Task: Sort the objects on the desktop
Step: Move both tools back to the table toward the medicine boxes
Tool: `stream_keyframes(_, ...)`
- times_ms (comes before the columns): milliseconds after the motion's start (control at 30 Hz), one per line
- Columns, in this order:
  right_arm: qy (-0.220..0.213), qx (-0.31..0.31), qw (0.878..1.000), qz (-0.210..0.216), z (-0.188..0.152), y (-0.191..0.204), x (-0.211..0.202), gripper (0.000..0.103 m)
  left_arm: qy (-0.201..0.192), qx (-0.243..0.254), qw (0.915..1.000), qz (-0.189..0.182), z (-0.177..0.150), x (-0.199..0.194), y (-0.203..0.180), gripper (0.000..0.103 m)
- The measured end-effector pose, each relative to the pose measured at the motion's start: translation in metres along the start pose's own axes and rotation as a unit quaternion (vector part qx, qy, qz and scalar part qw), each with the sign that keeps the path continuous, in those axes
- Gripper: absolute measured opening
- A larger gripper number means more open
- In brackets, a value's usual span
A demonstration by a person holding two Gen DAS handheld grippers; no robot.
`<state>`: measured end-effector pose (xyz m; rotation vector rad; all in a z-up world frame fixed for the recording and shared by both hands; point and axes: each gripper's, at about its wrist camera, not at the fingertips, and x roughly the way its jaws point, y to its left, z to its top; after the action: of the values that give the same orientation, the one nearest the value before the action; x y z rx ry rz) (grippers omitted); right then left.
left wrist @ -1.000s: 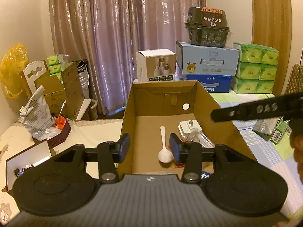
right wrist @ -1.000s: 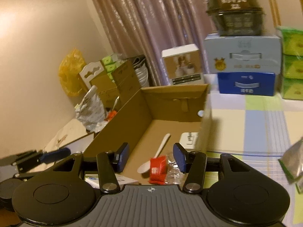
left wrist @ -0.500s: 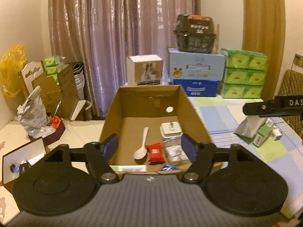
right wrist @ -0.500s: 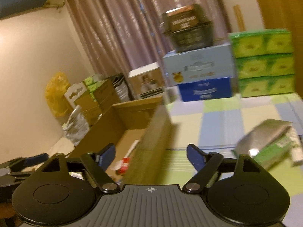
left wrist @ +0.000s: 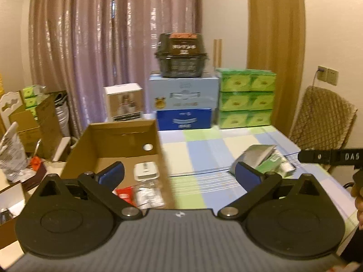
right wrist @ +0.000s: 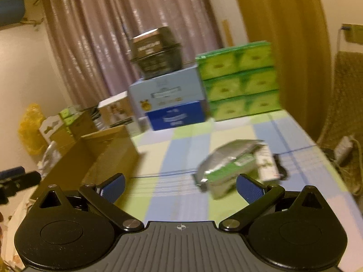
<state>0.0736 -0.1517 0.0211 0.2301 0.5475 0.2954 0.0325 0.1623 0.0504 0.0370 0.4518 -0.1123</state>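
Observation:
An open cardboard box (left wrist: 127,136) stands at the table's left edge and holds a white plug adapter (left wrist: 145,170), a red packet (left wrist: 124,195) and a clear bag (left wrist: 148,195). My left gripper (left wrist: 179,175) is wide open and empty, above the box's right wall. My right gripper (right wrist: 180,187) is wide open and empty, above the checked tablecloth (right wrist: 188,145). Just ahead and right of it lie a silver pouch (right wrist: 229,156), a green packet (right wrist: 229,172) and a white carton (right wrist: 267,164). The pile also shows in the left wrist view (left wrist: 261,156). The cardboard box shows at the left (right wrist: 97,154).
Stacked blue boxes (left wrist: 183,104), green tissue packs (left wrist: 247,99) and a dark container (left wrist: 181,56) line the table's back edge. A wicker chair (left wrist: 322,122) stands at the right. Cartons and bags (left wrist: 29,117) crowd the floor at the left. The right tool's black bar (left wrist: 331,156) enters from the right.
Both grippers have opened wide and swung right, away from the box and toward the pile on the tablecloth. The red packet now lies in the box.

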Motion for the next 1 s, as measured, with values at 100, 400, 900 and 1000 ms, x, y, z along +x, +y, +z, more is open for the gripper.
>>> stream_keyframes(100, -0.002, 0.001, 1.000, -0.017, -0.004, -0.017, -0.009, 0.101, -0.008, 0.002, 0.9999, -0.010, 0.001, 0.001, -0.018, 0.102)
stream_keyframes(400, 0.012, 0.028, 0.998, -0.050, -0.026, -0.058, -0.014, 0.101, -0.010, 0.002, 0.9983, -0.058, -0.002, 0.016, -0.060, 0.102)
stream_keyframes(900, 0.038, 0.005, 0.996, -0.083, -0.039, -0.095, 0.010, 0.101, 0.016, 0.088, 0.9897, -0.112, -0.022, 0.080, -0.117, 0.102)
stream_keyframes(1000, 0.046, -0.008, 0.995, -0.089, -0.038, -0.102, 0.022, 0.101, 0.026, 0.107, 0.9857, -0.127, -0.028, 0.100, -0.128, 0.102)
